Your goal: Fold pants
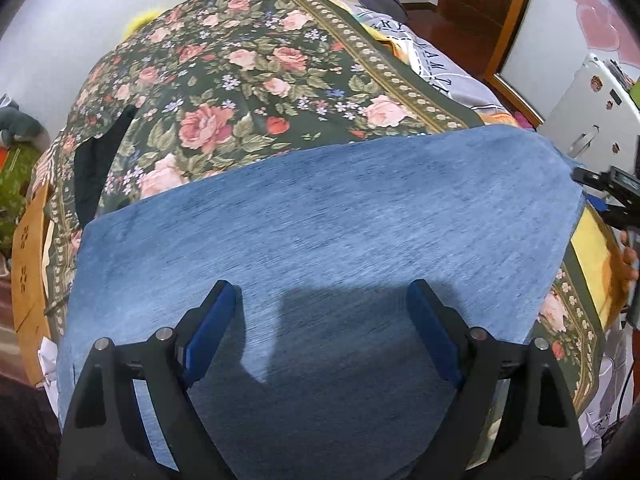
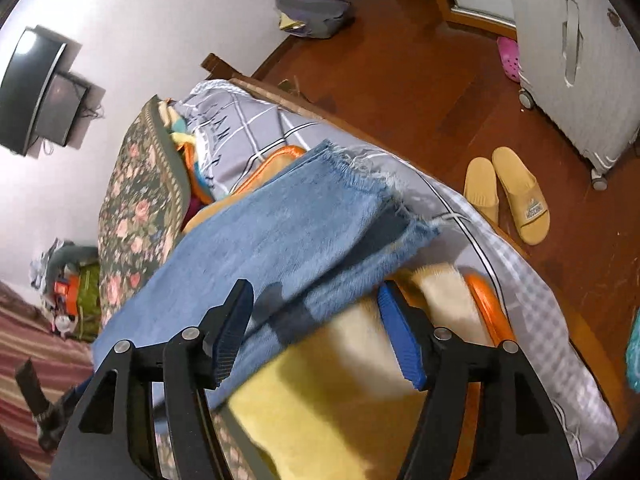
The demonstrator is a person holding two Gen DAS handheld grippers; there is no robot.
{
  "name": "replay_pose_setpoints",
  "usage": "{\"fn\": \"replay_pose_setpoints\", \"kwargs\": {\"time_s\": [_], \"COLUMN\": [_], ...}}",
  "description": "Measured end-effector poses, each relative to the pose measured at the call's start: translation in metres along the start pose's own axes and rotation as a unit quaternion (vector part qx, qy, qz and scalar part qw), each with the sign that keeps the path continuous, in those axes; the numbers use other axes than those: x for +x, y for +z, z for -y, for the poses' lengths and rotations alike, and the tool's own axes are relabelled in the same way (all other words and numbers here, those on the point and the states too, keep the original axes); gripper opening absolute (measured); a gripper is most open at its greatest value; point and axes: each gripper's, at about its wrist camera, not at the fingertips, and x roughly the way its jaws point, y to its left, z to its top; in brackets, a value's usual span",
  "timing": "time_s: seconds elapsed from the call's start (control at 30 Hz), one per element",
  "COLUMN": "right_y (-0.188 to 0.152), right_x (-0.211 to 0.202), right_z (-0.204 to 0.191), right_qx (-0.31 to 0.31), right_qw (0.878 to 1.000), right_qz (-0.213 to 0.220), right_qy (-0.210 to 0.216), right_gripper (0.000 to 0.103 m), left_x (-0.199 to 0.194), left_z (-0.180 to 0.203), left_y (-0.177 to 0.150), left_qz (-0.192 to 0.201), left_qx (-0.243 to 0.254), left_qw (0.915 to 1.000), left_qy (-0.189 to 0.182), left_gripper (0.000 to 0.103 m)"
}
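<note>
Pants (image 1: 320, 216): blue denim, lying flat across the floral bedspread (image 1: 240, 60). Judged soft, fairly heavy, non-slip; best pinched at frayed hems (image 2: 384, 184). Left tongs (image 1: 320, 300) and right tongs (image 2: 316, 308) both apart, gripping nothing.

Pants (image 1: 320, 220): mid-blue denim with a faded streaky weave, paler frayed threads at the hems (image 2: 380, 184).
Bedspread (image 1: 248, 80): dark green ground, pink and red roses, small blue and white flowers, border of cream blossoms on olive.
Sheet (image 2: 256, 124): grey with white grid lines and dark lettering.
Blanket (image 2: 320, 412): yellow and cream, orange edge.
Slippers (image 2: 508, 196): tan.
Floor (image 2: 400, 80): red-brown wood.
Gripper pads (image 1: 432, 332): blue, on black arms.
Suitcase (image 2: 576, 80): silver-white.
</note>
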Motion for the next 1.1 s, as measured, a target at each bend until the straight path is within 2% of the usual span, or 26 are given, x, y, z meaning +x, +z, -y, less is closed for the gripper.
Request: {"fn": "replay_pose_setpoints", "kwargs": {"time_s": [0.07,0.1,0.17,0.23,0.3,0.47,0.6,0.83,1.1], "right_y": [0.006,0.01,0.015,0.019,0.022,0.03,0.034,0.021,-0.024], "right_x": [0.004,0.004,-0.001,-0.006,-0.011,-0.036,-0.066,-0.115,-0.131], "right_z": [0.003,0.003,0.003,0.001,-0.002,-0.016,-0.055,-0.156,-0.261], "right_qx": [0.013,0.015,0.013,0.002,-0.021,-0.062,-0.109,-0.213,-0.311], "right_qw": [1.0,1.0,0.999,0.998,0.998,0.995,0.987,0.959,0.923], "right_qz": [0.005,0.017,0.038,0.052,0.06,0.079,0.114,0.176,0.183], "right_qy": [0.0,-0.004,-0.02,-0.03,-0.023,-0.004,0.006,0.06,0.134], "right_gripper": [0.06,0.055,0.04,0.019,0.009,0.006,0.006,0.006,0.006], "left_x": [0.001,0.0,0.0,-0.001,-0.003,-0.02,-0.043,-0.091,-0.136], "left_z": [0.003,0.003,0.005,0.007,0.009,0.008,-0.002,-0.039,-0.089], "left_y": [0.001,0.001,0.001,0.002,0.002,0.001,0.001,-0.006,-0.027], "left_qz": [-0.001,0.0,0.002,0.004,0.006,0.033,0.064,0.128,0.185], "left_qx": [0.0,0.001,0.004,0.007,0.01,0.007,-0.005,-0.047,-0.091], "left_qw": [1.0,1.0,1.0,0.9999,0.9998,0.9993,0.9978,0.9906,0.9783], "left_qy": [-0.005,-0.005,-0.006,-0.01,-0.015,-0.018,-0.014,-0.005,0.017], "left_gripper": [0.088,0.088,0.088,0.088,0.088,0.088,0.088,0.088,0.088]}}
